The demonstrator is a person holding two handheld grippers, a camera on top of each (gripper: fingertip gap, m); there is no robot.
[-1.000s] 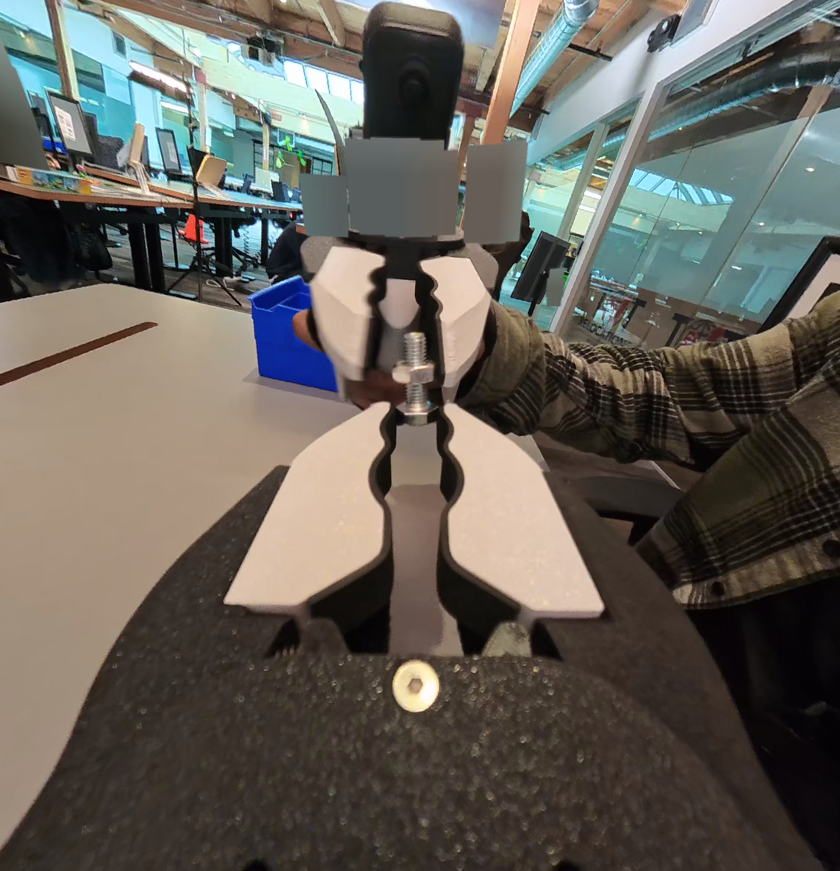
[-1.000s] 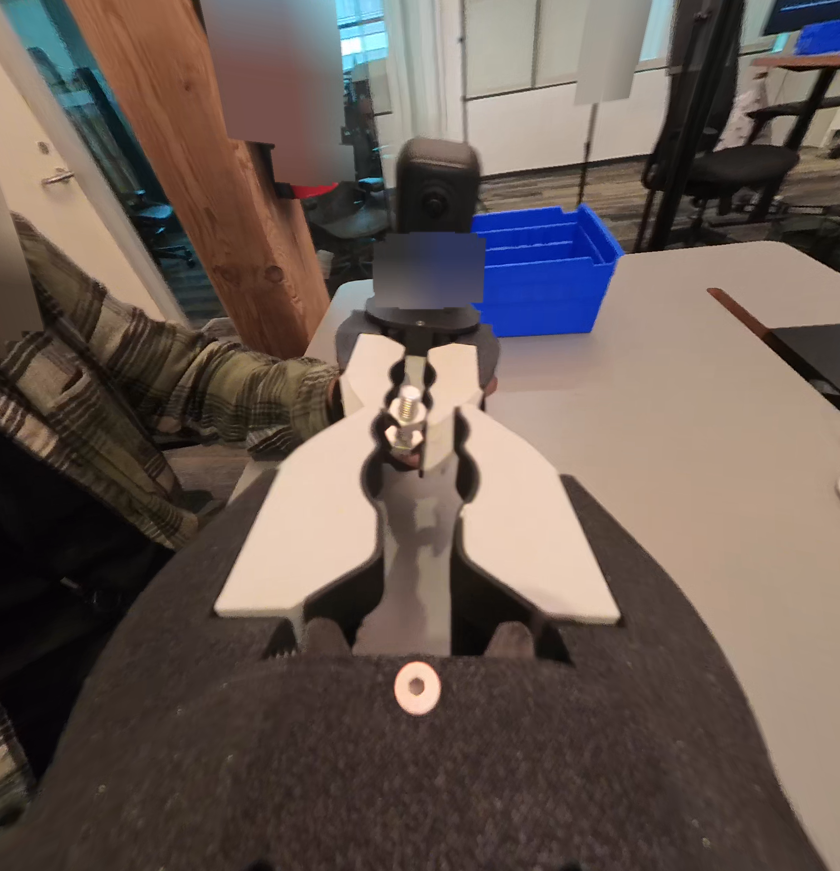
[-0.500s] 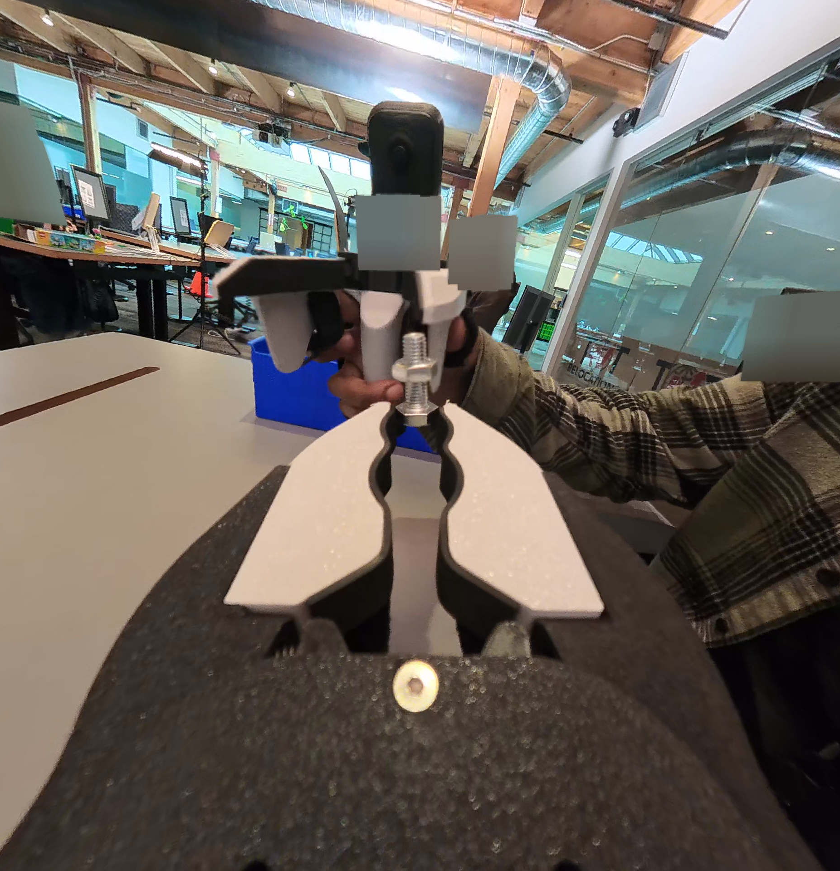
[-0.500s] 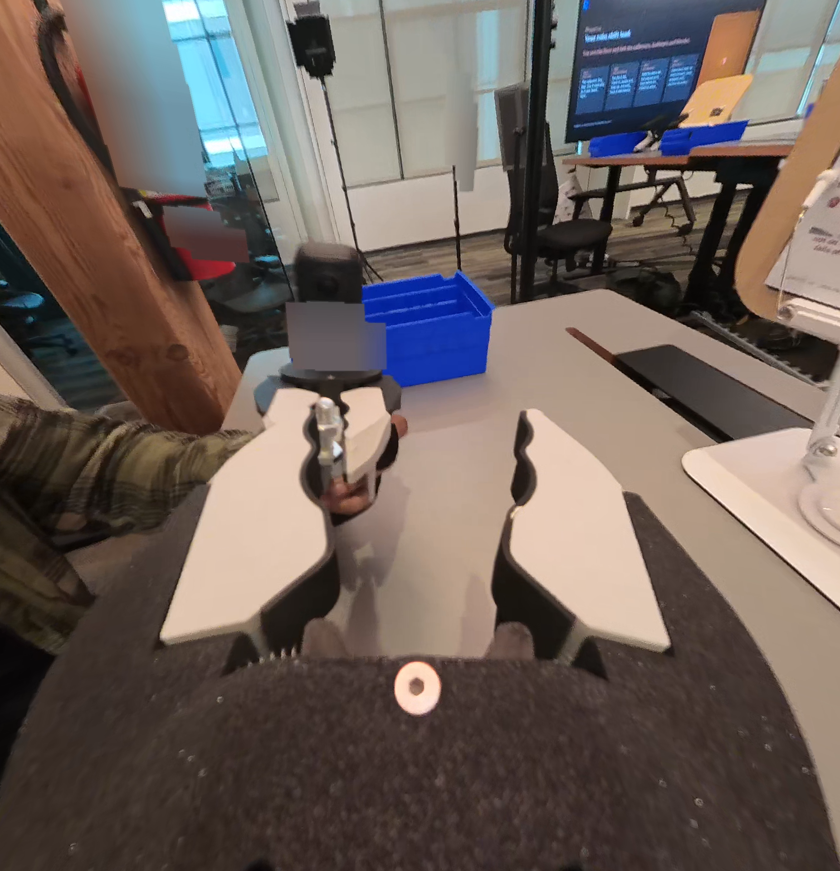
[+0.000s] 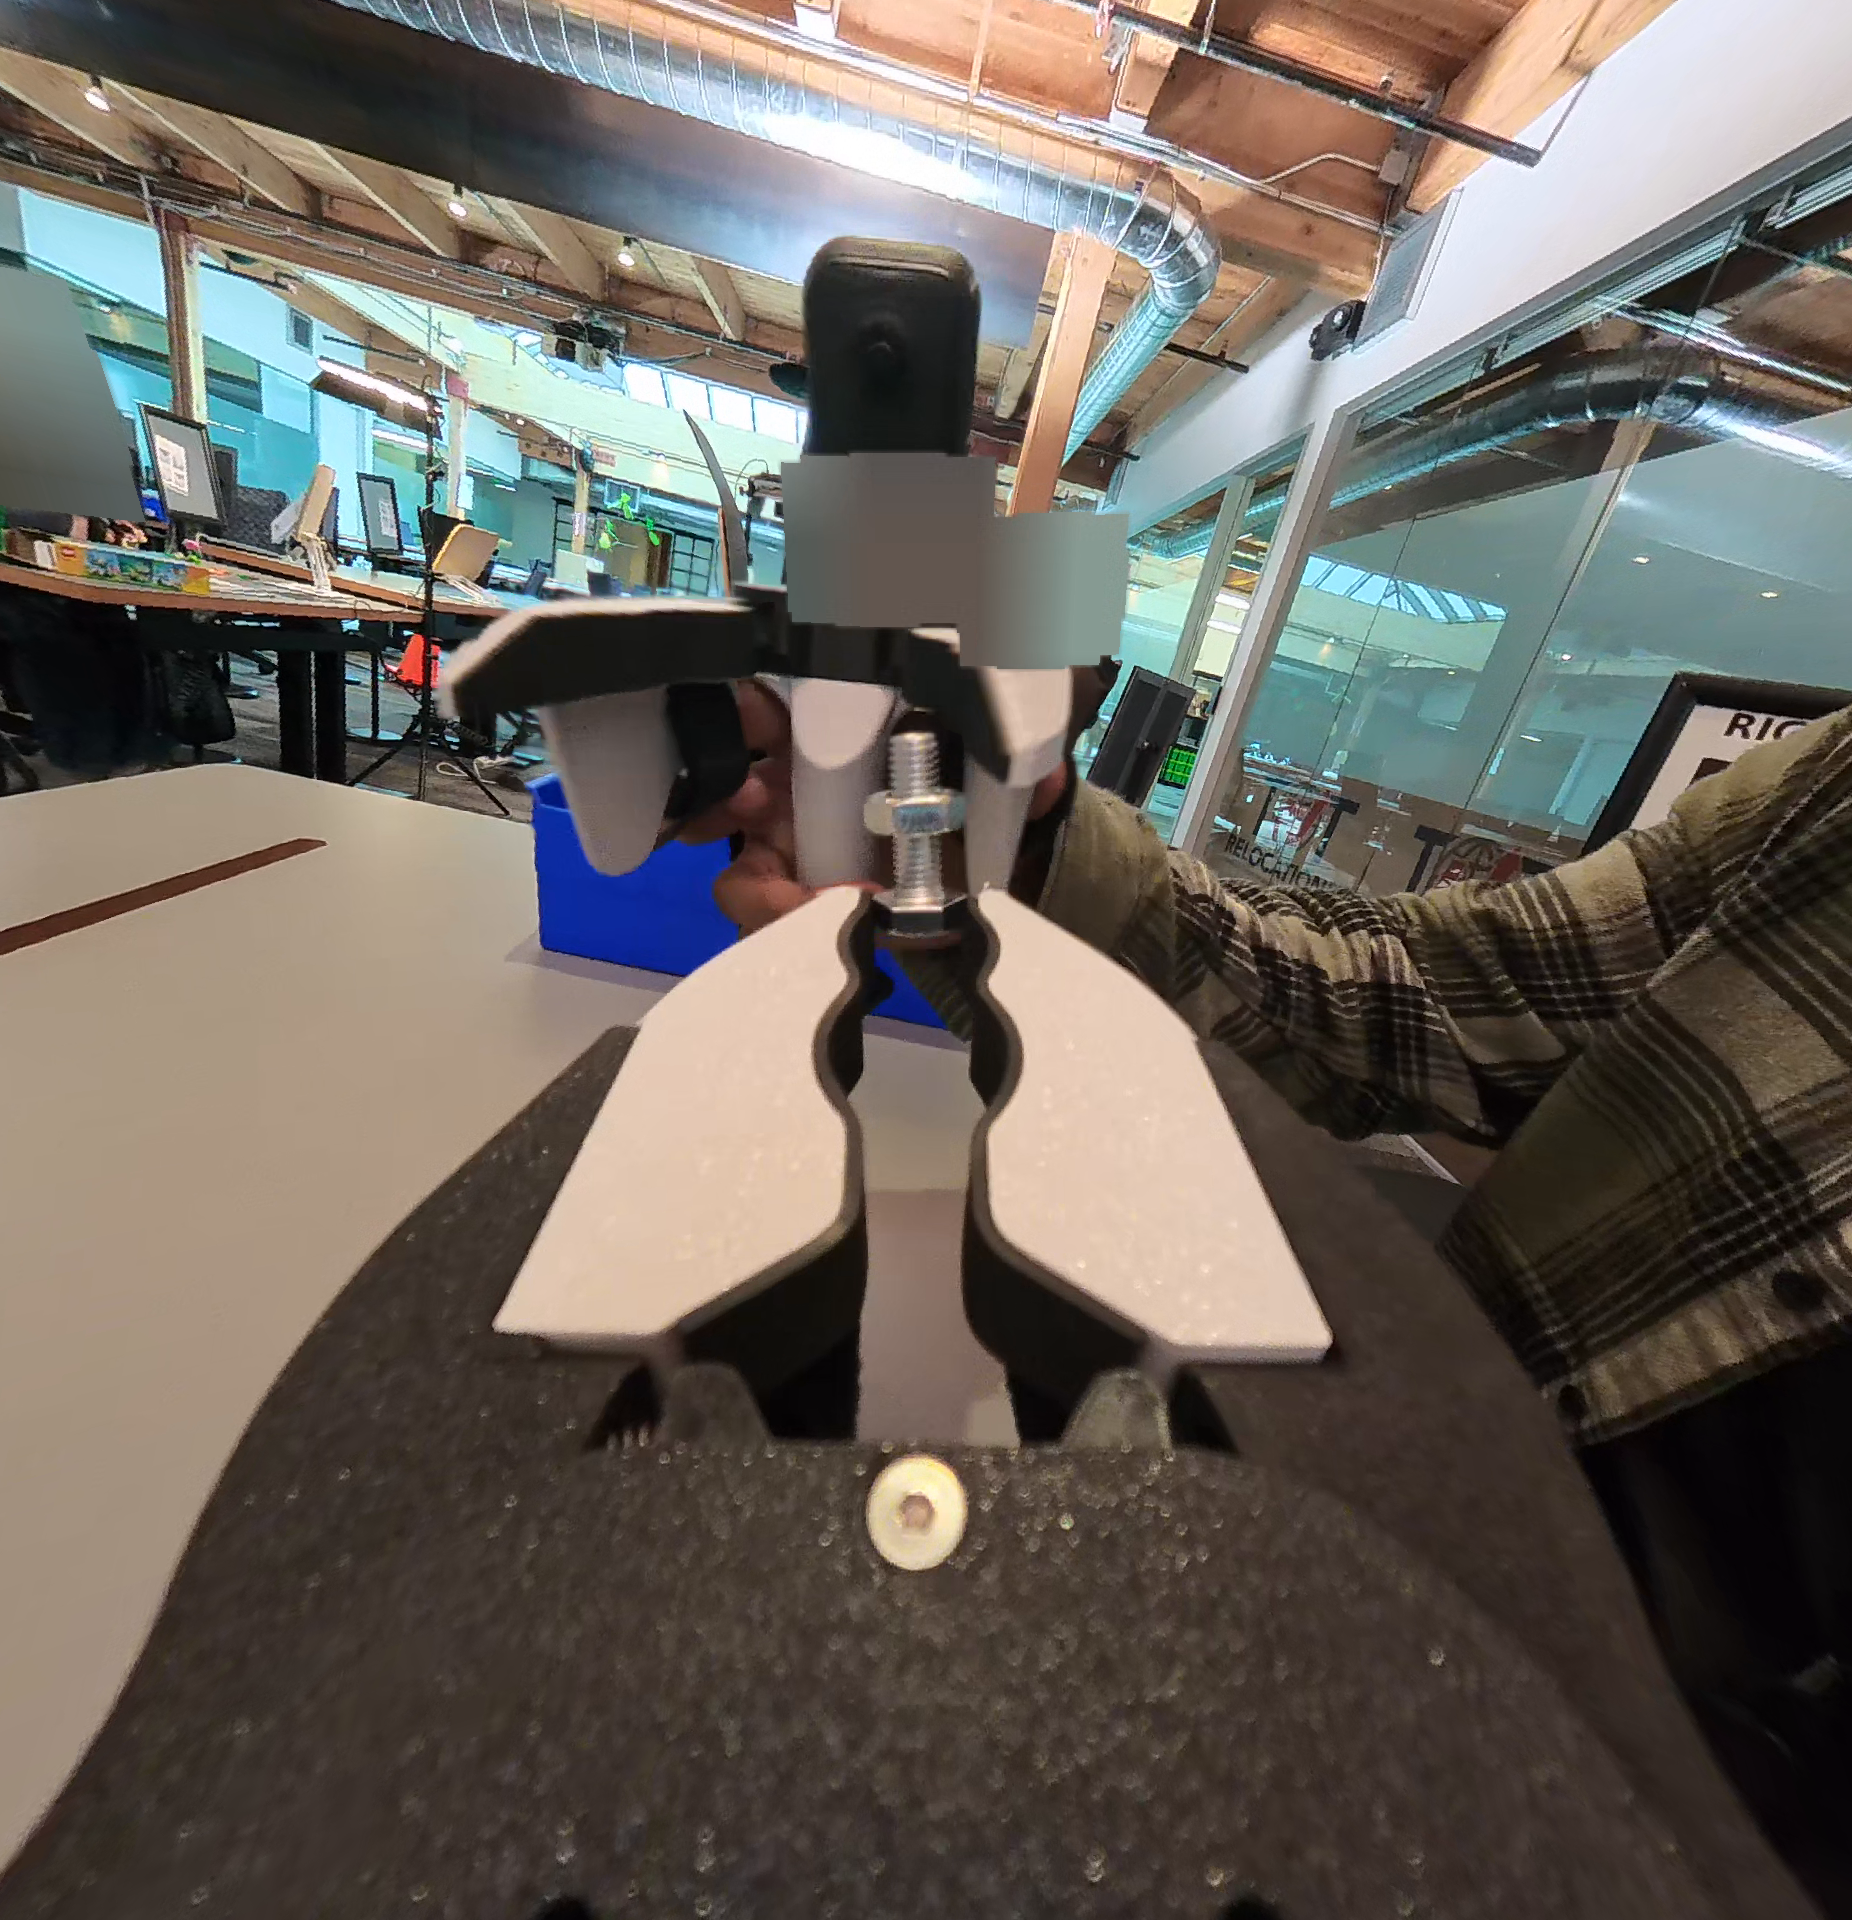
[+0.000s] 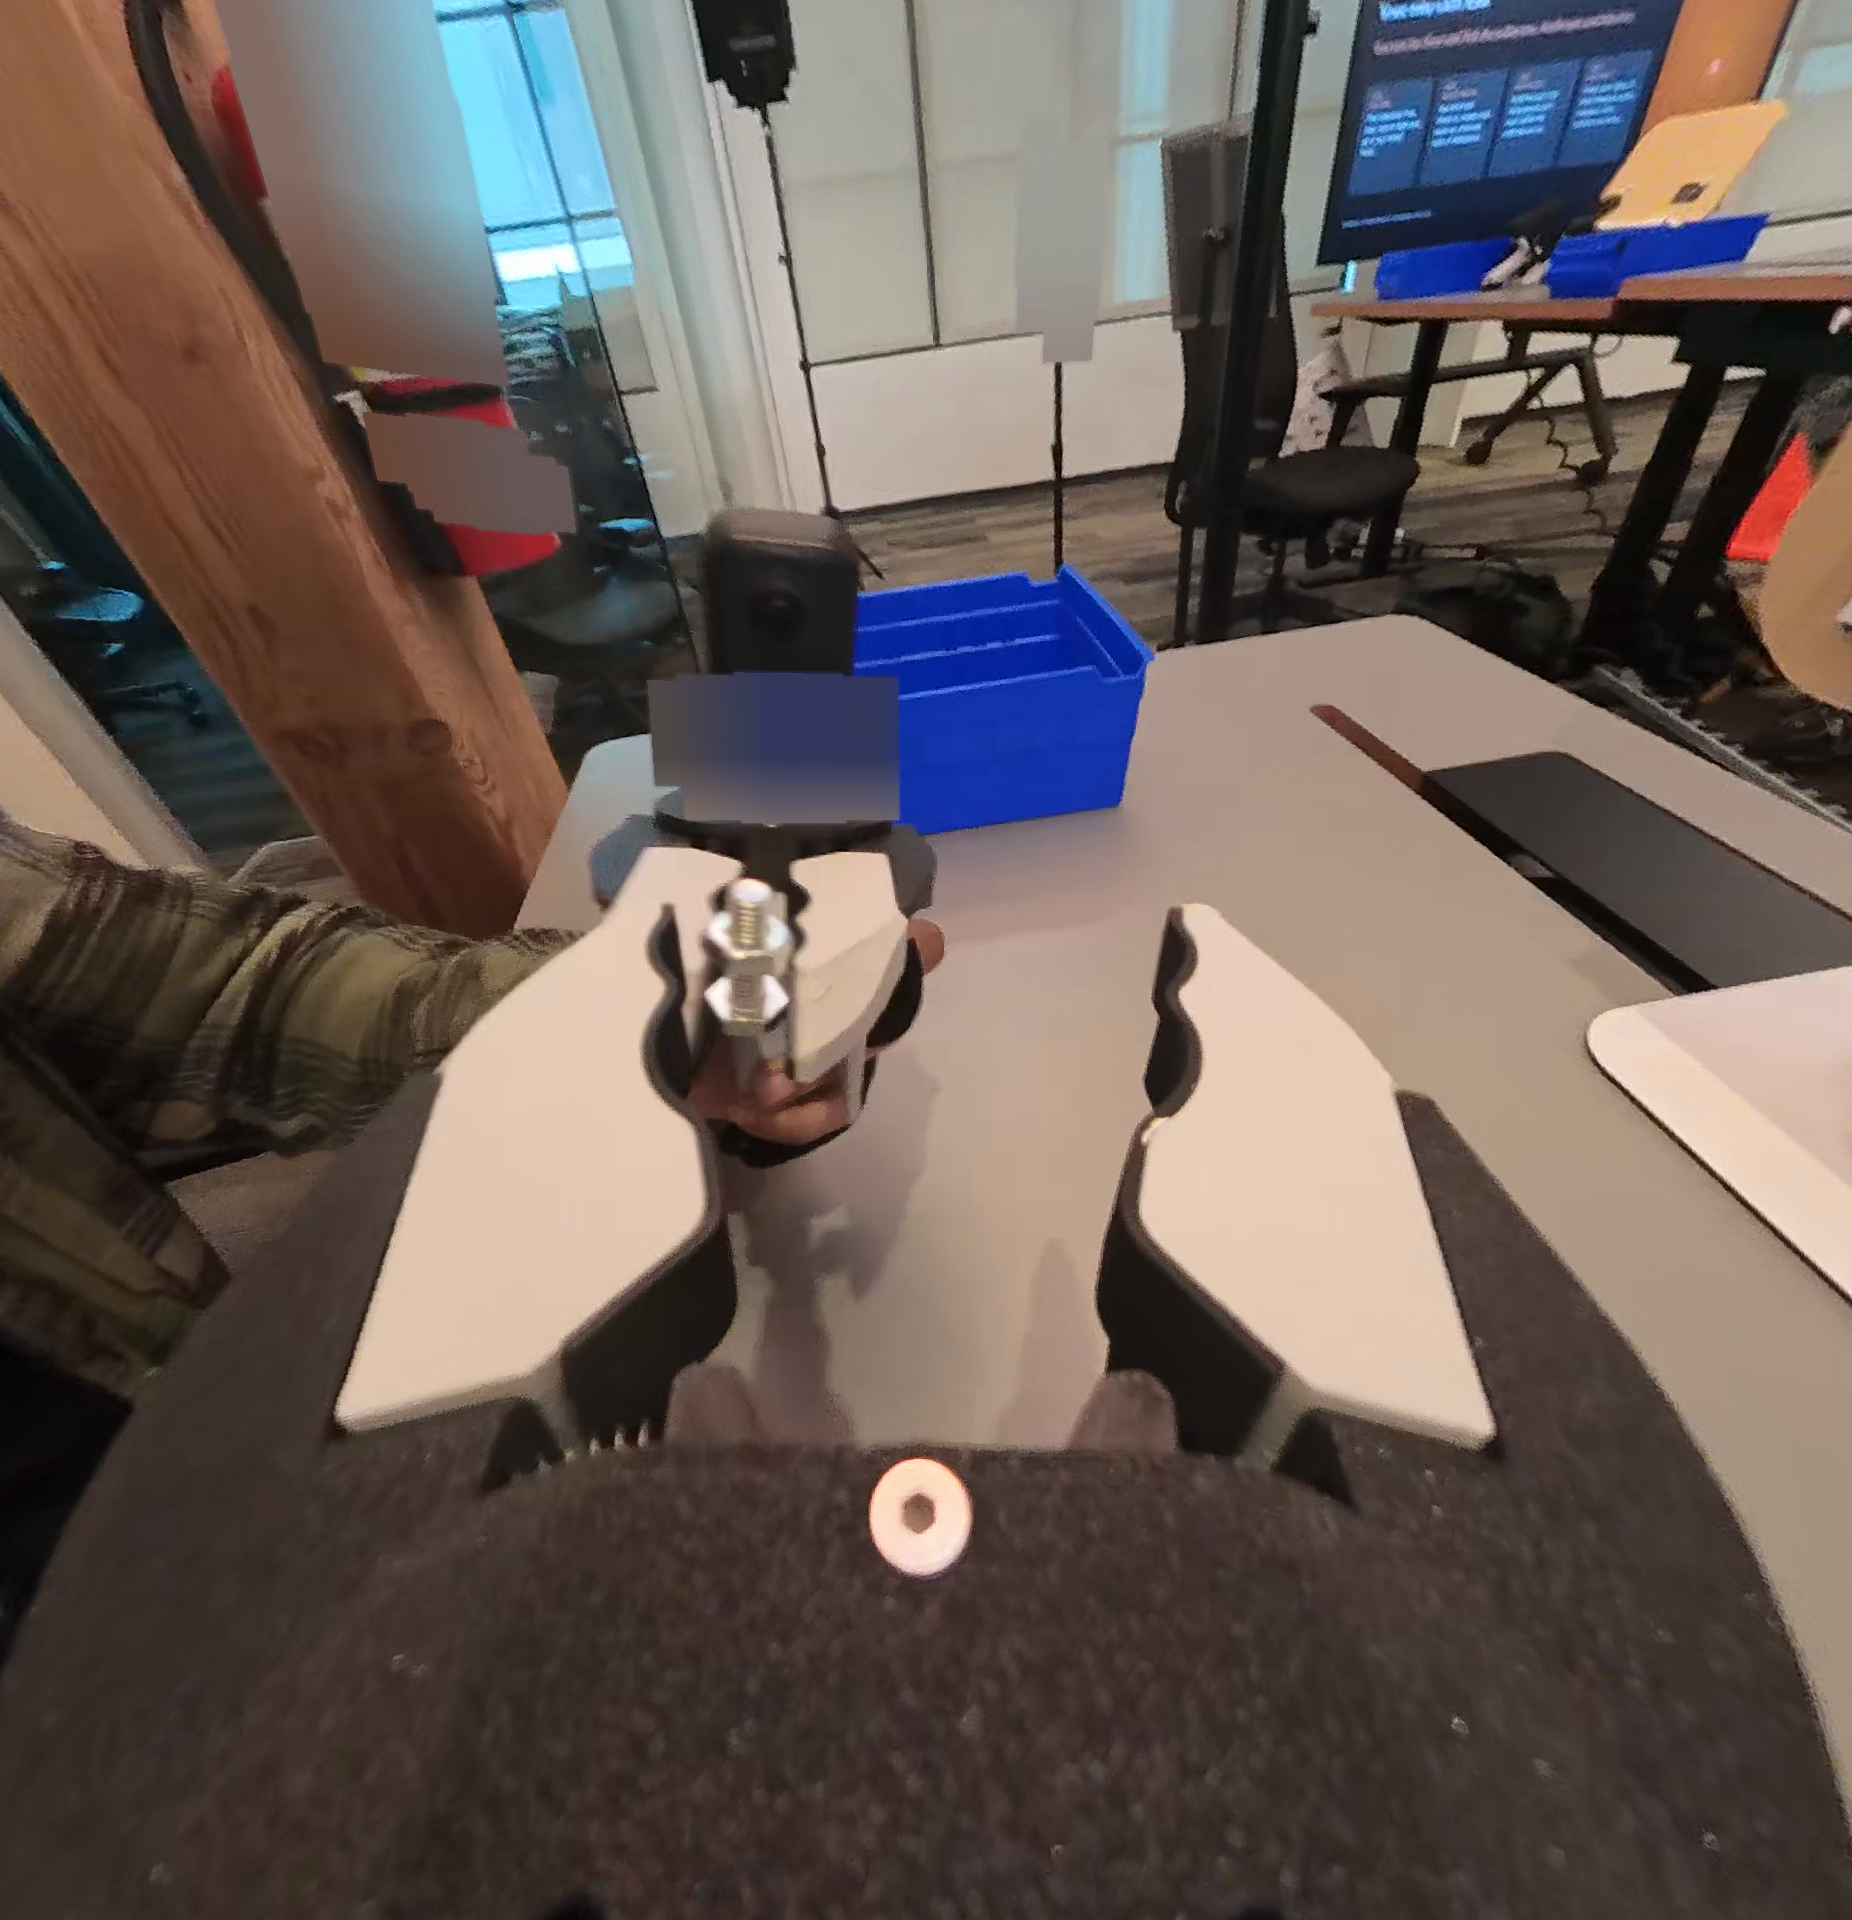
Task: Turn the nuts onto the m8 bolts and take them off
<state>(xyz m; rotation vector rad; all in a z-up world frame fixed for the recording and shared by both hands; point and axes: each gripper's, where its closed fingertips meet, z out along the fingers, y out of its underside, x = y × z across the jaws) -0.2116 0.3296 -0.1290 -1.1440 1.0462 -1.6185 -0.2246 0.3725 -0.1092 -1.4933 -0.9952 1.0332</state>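
Currently left tongs (image 5: 917, 914) clamp the bolt (image 5: 914, 831) by its head, upright above the worktop (image 5: 226, 1039)'s near edge, nut (image 5: 914, 816) mid-thread. Right tongs (image 6: 922, 997) wide open, empty, beside it.

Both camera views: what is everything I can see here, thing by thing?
Bolt: one, silver, upright, its hex head clamped in the left gripper's tips.
Nut: one, silver, partway down the bolt's thread.
Bin: one, blue, at the table's far edge.
Table: one, grey, under both grippers.
Mat: one, black, flat on the table, right side.
Base plate: one, white, at the table's right edge.
Wooden post: one, brown, beyond the table.
Plaid sleeves: two, green and black.
Left hand-held gripper: white fingers, shut on the bolt head.
Right hand-held gripper: white fingers, wide open, holding nothing.
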